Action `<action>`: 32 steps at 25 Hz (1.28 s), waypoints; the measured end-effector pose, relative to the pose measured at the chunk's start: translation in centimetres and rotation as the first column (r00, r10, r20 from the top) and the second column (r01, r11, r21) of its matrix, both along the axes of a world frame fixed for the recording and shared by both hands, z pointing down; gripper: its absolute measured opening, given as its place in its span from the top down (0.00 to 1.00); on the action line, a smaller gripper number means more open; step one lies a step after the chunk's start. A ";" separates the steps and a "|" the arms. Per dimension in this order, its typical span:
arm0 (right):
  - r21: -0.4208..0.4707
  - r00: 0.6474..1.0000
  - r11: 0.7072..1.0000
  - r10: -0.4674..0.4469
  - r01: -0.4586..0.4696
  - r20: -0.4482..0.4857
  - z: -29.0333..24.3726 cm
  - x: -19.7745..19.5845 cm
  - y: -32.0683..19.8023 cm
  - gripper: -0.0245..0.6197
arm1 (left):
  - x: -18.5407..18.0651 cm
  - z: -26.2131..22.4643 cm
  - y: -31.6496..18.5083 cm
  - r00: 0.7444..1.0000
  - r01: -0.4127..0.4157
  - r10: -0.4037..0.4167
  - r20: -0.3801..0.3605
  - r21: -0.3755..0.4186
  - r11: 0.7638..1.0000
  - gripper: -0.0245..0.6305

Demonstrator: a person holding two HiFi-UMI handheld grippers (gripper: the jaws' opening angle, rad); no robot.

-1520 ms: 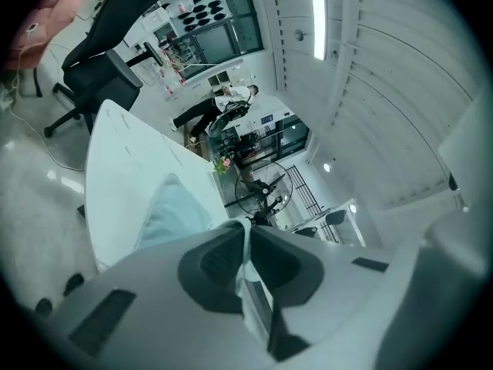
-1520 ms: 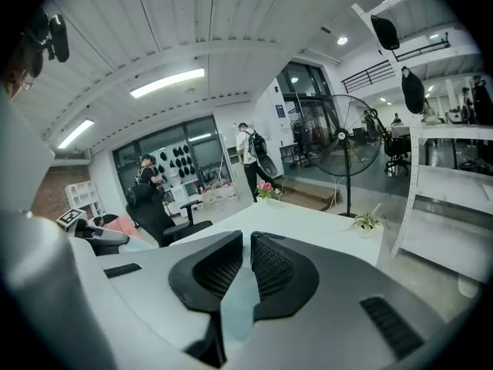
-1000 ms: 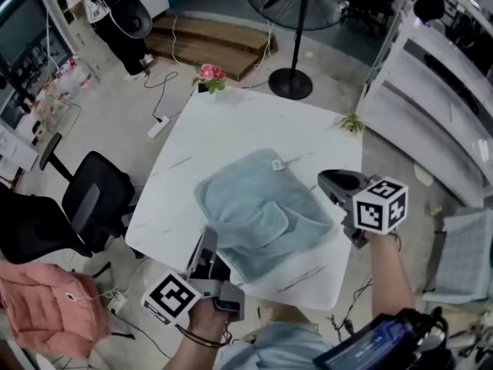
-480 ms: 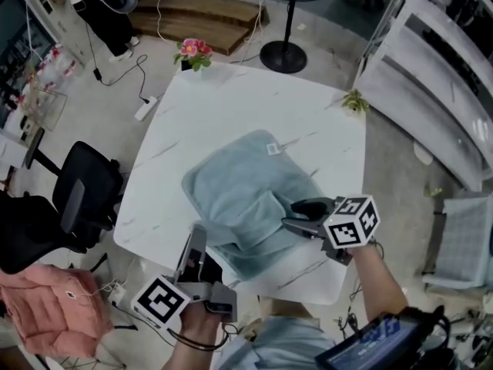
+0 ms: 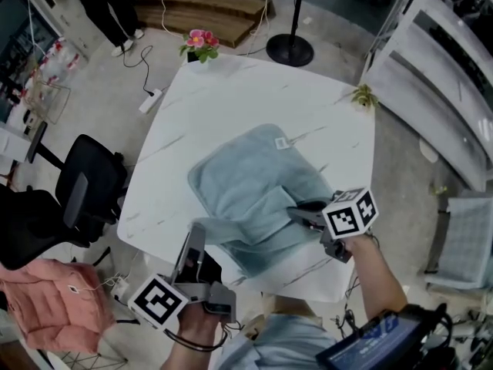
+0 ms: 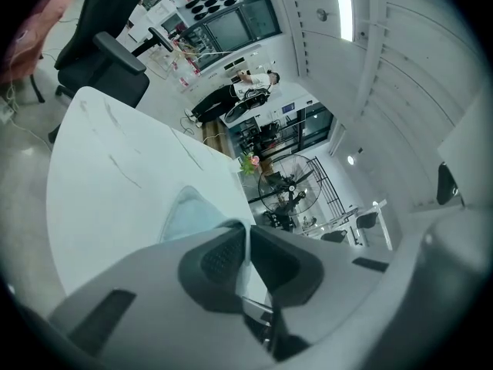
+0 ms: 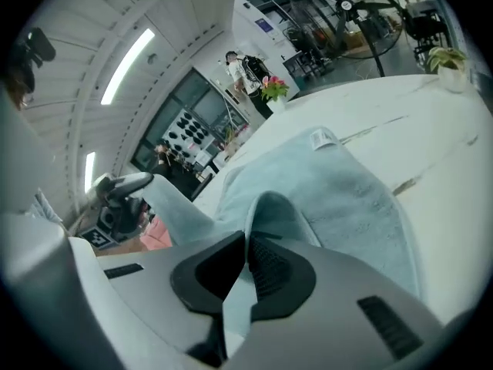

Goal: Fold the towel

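A light blue towel (image 5: 254, 187) lies rumpled on the white marble table (image 5: 231, 99), with a flap folded over near its middle. My left gripper (image 5: 197, 234) is at the table's near edge, shut on the towel's near corner; in the left gripper view a strip of towel (image 6: 185, 213) runs into the closed left gripper (image 6: 248, 236). My right gripper (image 5: 295, 209) rests low on the towel's right side. Its jaws have just been closing and now pinch a raised fold of towel (image 7: 266, 206), as the right gripper (image 7: 246, 243) shows in its own view.
A pot of pink flowers (image 5: 199, 41) stands at the table's far corner and a small green plant (image 5: 362, 95) at the right corner. A black office chair (image 5: 88, 199) and a pink garment (image 5: 46, 303) are on the left. A fan's base (image 5: 290, 50) and a standing person (image 5: 108, 6) lie beyond.
My right gripper came down and to the left from above the table's right edge onto the towel, opened, then shut on a fold. The left gripper has hardly moved.
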State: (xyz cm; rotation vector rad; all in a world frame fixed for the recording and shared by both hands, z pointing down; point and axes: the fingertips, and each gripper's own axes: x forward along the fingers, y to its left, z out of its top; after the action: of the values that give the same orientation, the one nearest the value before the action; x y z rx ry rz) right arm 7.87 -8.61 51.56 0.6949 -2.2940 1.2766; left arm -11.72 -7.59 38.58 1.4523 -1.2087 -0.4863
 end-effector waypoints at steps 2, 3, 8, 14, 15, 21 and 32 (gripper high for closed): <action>0.015 0.996 0.999 0.047 -0.049 0.074 -2.3 0.7 -0.5 0.92 | -0.3 -0.2 0.3 1.000 0.005 -0.005 -0.005 0.004 1.000 0.93; 0.028 0.990 0.996 0.082 -0.085 0.115 -3.8 1.3 -0.8 0.92 | -0.4 -0.4 0.6 1.000 0.007 -0.007 -0.011 0.007 1.000 0.93; 0.055 0.893 0.938 0.307 -0.343 0.330 -12.3 6.0 -2.6 0.92 | 0.1 -2.1 2.6 0.998 0.018 -0.016 -0.063 0.032 0.999 0.93; 0.144 0.821 0.877 0.355 -0.458 0.447 -19.8 8.1 -4.9 0.92 | 0.9 -4.6 3.0 0.995 0.017 -0.009 -0.104 0.082 0.996 0.93; 0.159 0.821 0.871 0.358 -0.465 0.444 -20.3 8.2 -5.4 0.92 | 0.9 -4.9 2.6 0.994 0.019 -0.009 -0.111 0.089 0.996 0.93; 0.189 0.819 0.847 0.386 -0.498 0.425 -20.6 7.9 -10.5 0.92 | 0.3 -4.3 -1.2 0.988 0.050 -0.039 -0.147 0.074 0.996 0.93; 0.055 0.855 0.899 0.393 -0.434 0.339 -9.4 3.6 -20.2 0.92 | -2.6 5.9 -8.2 0.986 0.123 -0.135 -0.095 -0.129 0.984 0.93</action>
State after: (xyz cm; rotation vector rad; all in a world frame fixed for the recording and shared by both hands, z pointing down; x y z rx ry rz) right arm 11.44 -28.79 42.14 1.1564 -2.6002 1.5338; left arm -14.35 -15.79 44.48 1.2352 -1.2336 -0.5589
